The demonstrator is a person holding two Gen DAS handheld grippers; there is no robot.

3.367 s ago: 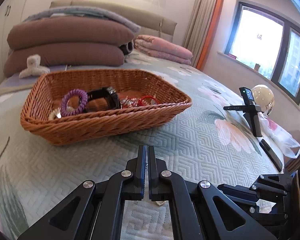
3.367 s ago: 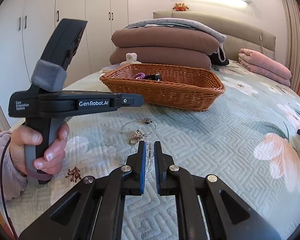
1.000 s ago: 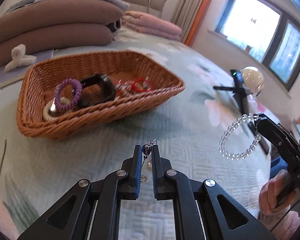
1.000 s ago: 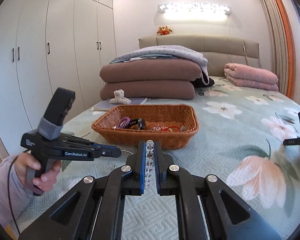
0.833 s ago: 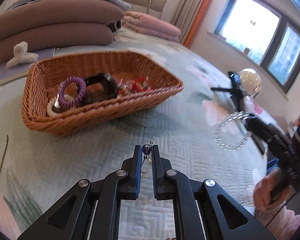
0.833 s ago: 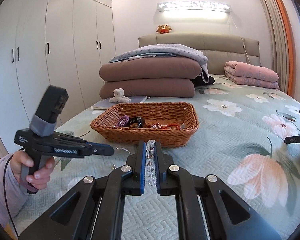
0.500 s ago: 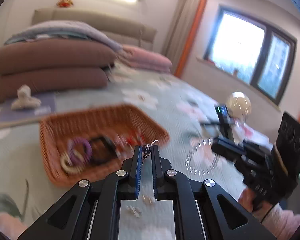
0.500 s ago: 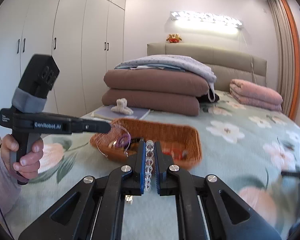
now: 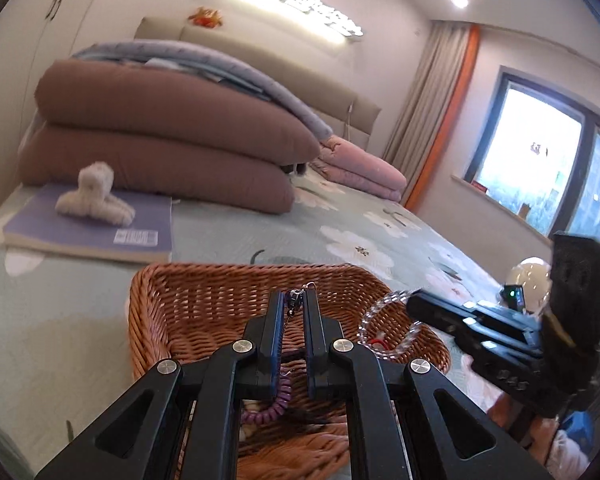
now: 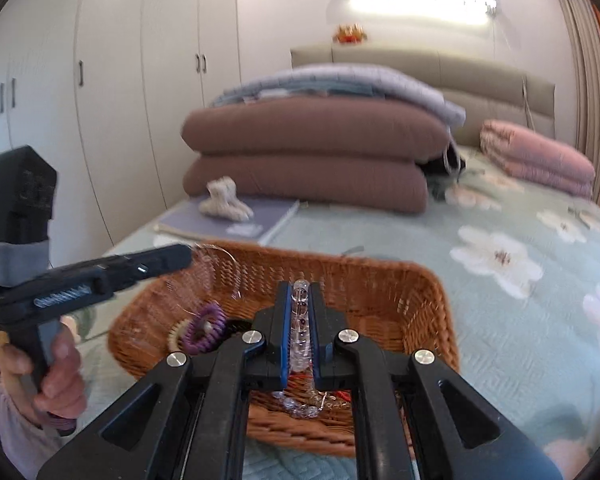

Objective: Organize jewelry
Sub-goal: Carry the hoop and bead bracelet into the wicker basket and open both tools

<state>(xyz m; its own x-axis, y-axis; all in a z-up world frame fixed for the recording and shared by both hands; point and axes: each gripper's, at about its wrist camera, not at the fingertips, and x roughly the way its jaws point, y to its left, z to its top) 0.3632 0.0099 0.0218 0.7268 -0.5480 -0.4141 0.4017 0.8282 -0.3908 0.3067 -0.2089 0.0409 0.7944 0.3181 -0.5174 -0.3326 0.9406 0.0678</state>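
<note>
Jewelry's over the wicker basket: my left tongs pinch a thin wire necklace, my right tongs clamp a clear bead bracelet, both held level above it.

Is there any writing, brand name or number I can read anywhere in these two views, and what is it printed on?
No text here is legible.
Barcode sticker on the purple book: too small and blurred to read.
Side label on the left hand-held gripper: blurred by motion.
Small lit screen beside the white globe: too small to read.
</note>
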